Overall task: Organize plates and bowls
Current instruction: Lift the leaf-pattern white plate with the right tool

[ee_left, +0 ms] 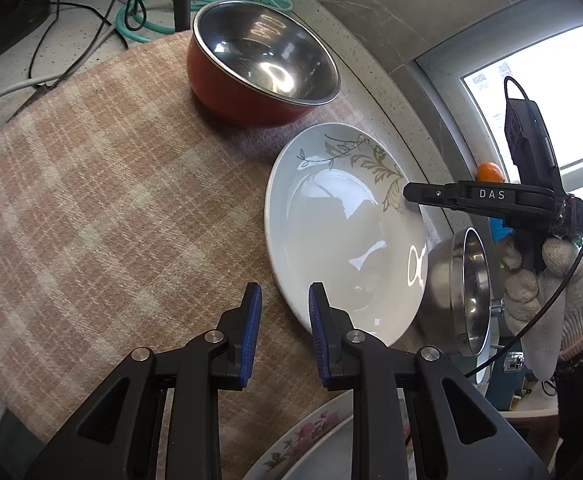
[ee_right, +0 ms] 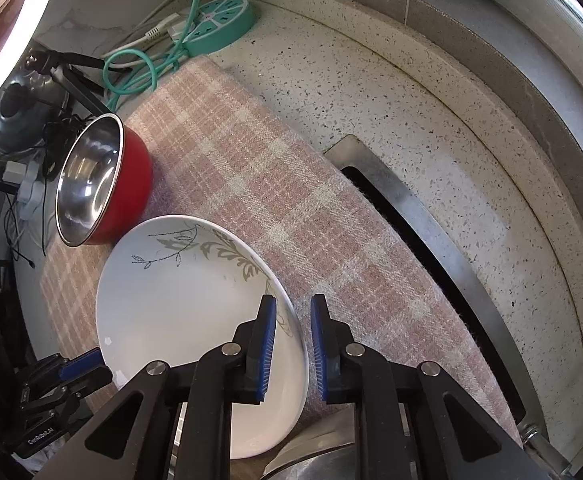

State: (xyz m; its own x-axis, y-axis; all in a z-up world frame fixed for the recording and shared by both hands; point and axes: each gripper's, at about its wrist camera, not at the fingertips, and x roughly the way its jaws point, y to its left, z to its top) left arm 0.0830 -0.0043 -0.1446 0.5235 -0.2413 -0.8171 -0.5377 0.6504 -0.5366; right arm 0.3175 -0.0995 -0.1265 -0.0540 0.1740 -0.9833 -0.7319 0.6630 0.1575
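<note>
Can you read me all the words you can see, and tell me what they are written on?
"DAS": white letters on the black right gripper, seen from the left wrist camera.
"CanRobot.AI", or close to it: tiny white print on the left gripper, too small to be sure.
The plate and red bowl carry no words.

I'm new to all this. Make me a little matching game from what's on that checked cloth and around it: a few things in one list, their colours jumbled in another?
Things:
1. bowl at the cloth's far end
2. plate with leaf pattern
3. power strip
4. cloth

Colours:
A. white
B. pink and cream checks
C. red outside, steel inside
D. teal

Pairs: 1-C, 2-A, 3-D, 4-B
</note>
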